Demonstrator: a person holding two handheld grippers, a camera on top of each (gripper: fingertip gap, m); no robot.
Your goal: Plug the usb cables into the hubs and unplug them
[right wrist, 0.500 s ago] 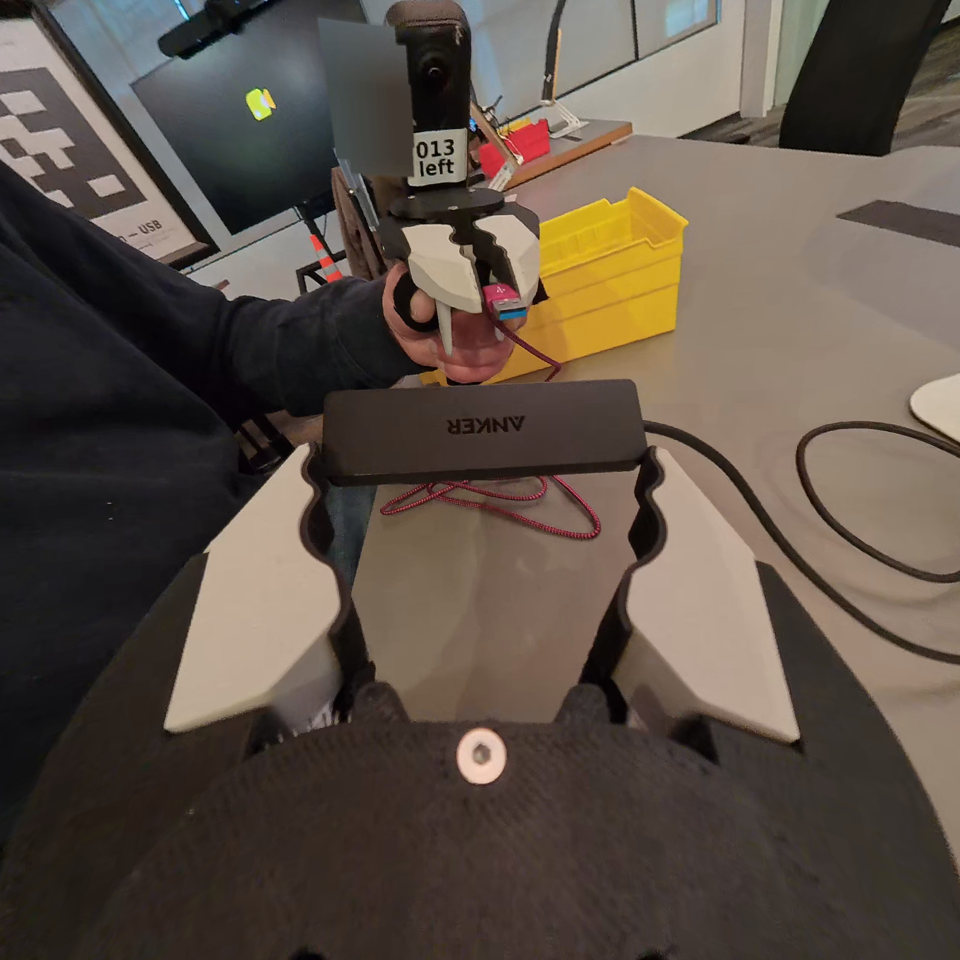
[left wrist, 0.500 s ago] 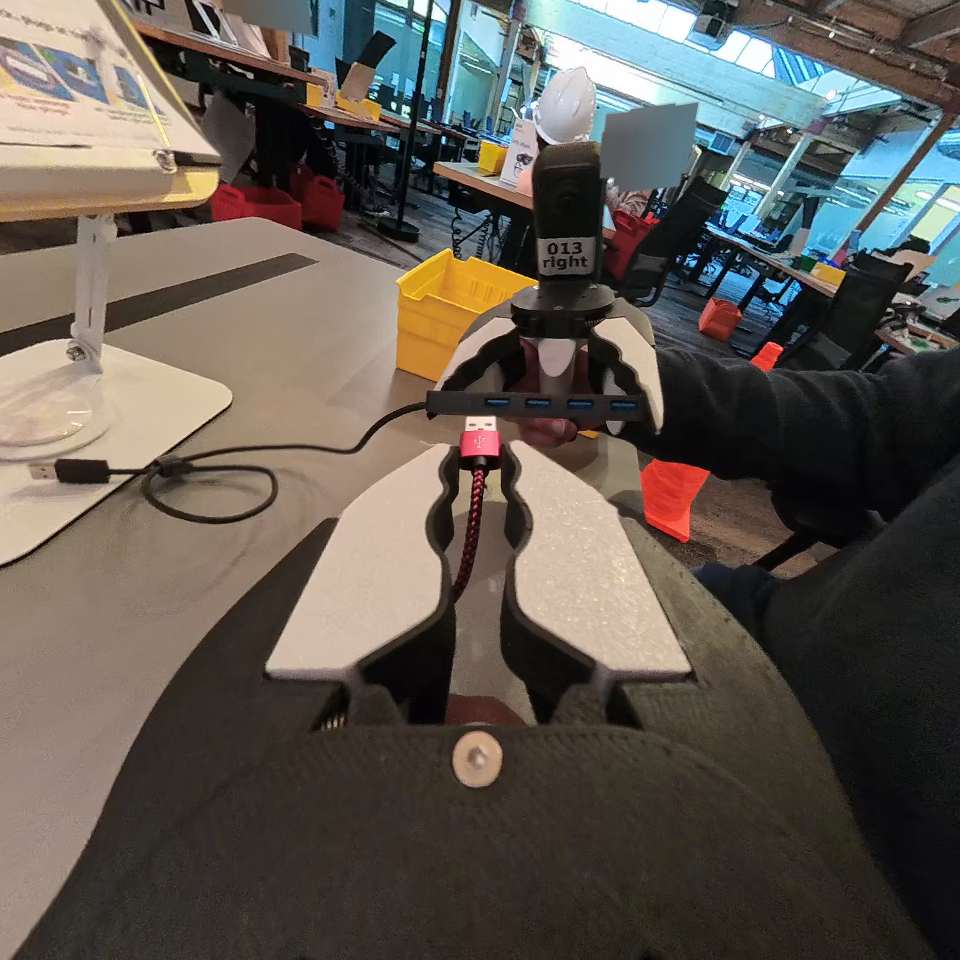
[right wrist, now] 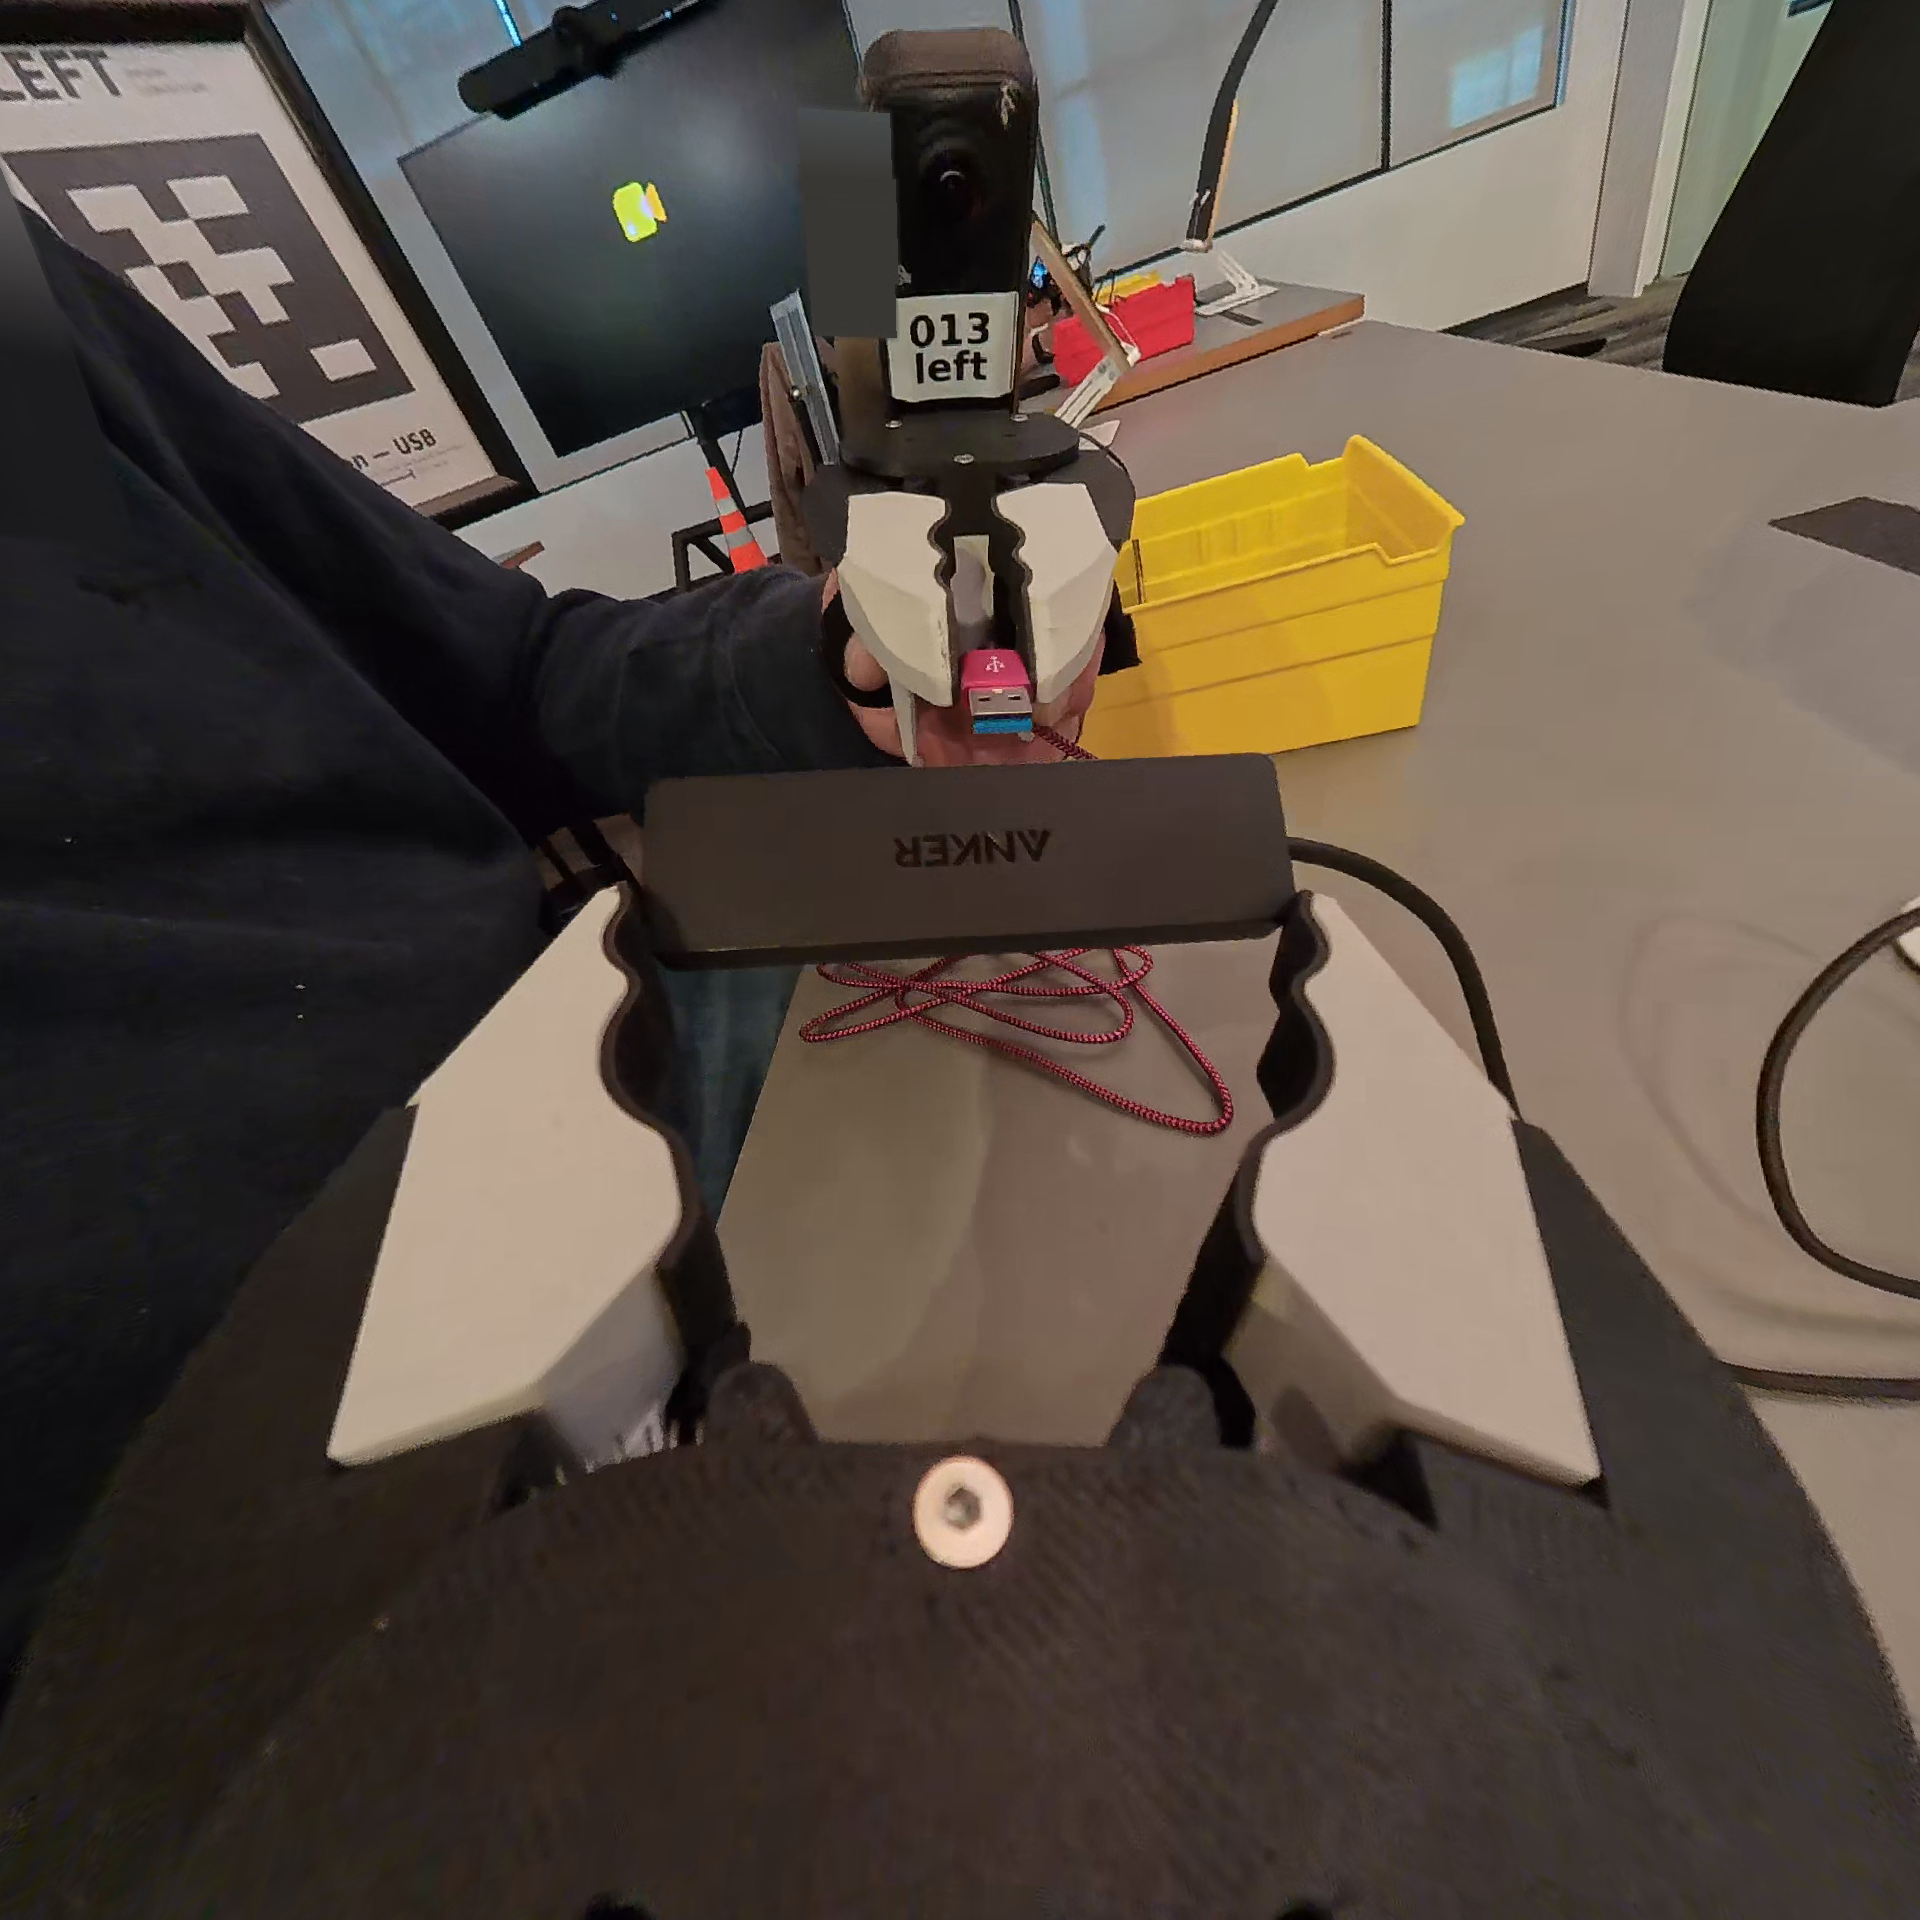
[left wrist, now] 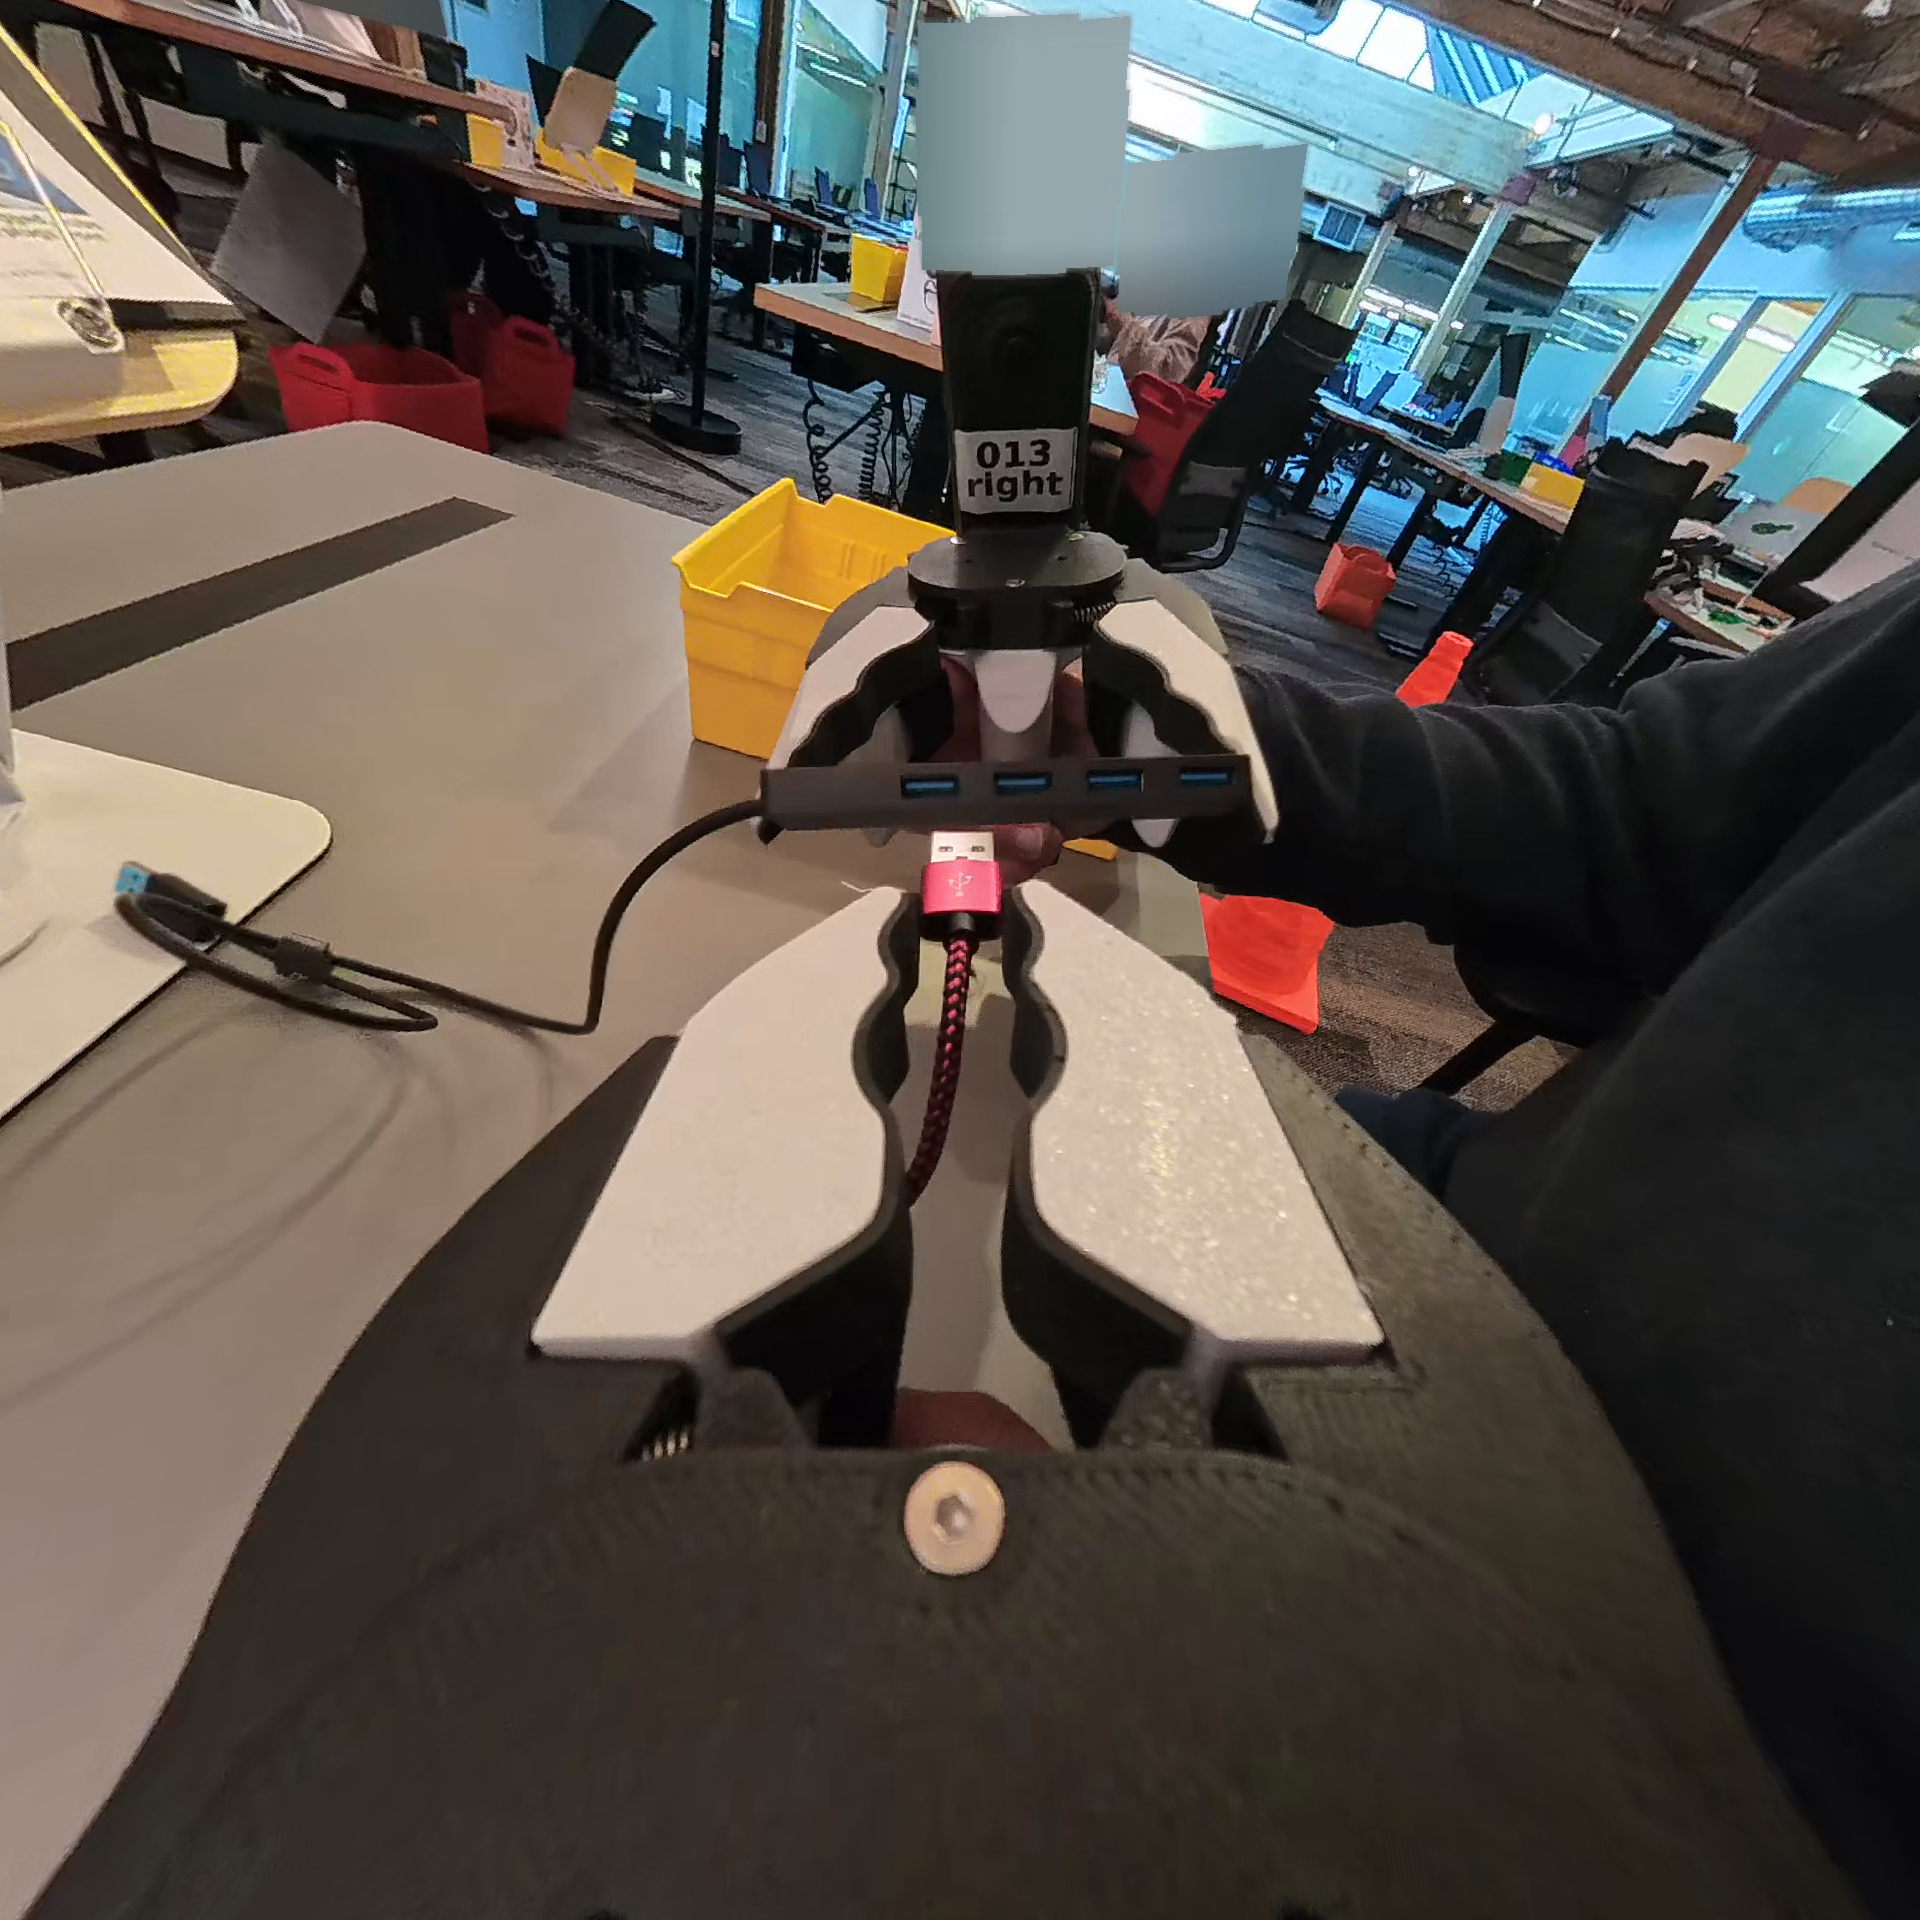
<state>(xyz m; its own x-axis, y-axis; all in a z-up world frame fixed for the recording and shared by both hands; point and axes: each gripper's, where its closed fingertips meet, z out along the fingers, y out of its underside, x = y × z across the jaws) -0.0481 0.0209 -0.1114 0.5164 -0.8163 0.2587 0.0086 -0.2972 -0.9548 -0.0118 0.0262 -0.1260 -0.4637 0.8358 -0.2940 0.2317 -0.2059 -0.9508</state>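
Table (left wrist: 436, 727): grey top carrying the bin, the hub's black lead and the loose coils of braided cable.
Yellow bin (right wrist: 1288, 613): stands on the table beyond both claws, open top up.
Right claw (right wrist: 961, 914): spread wide, its two fingers pressing on the short ends of the hub and holding it level in the air above the table.
Left claw (left wrist: 961, 914): drawn narrow, pinching the pink plug, which pokes out past the fingertips.
USB hub (left wrist: 1008, 795): flat black bar, its row of four blue ports facing the left claw; its black lead (left wrist: 613, 935) drops off one end and loops across the table to a loose blue-tipped plug.
Red braided cable (right wrist: 1018, 1018): lies coiled on the table under the hub and runs back between the left claw's fingers.
Pink plug (left wrist: 961, 878): metal tip just short of the hub's port face, near the second port from the lead end, not inserted.
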